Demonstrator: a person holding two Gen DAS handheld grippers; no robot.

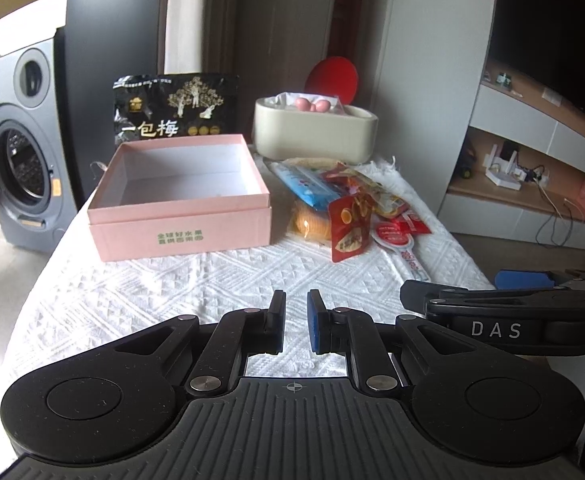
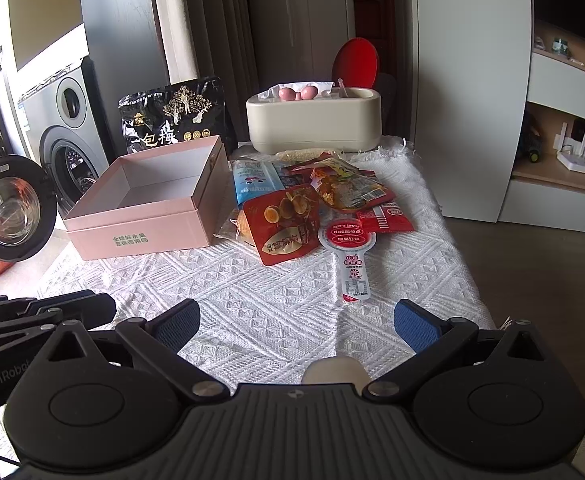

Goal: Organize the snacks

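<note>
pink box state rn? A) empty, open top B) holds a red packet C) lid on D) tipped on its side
A: the pink box stands upright without a lid, its white inside bare in both views; the snack pile lies on the cloth beside it.

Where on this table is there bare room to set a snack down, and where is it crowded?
Free: the white cloth between the grippers and the pink box, and the box's empty inside. Crowded: the snack pile right of the box, running back to the beige container; the black bag stands behind the box.
</note>
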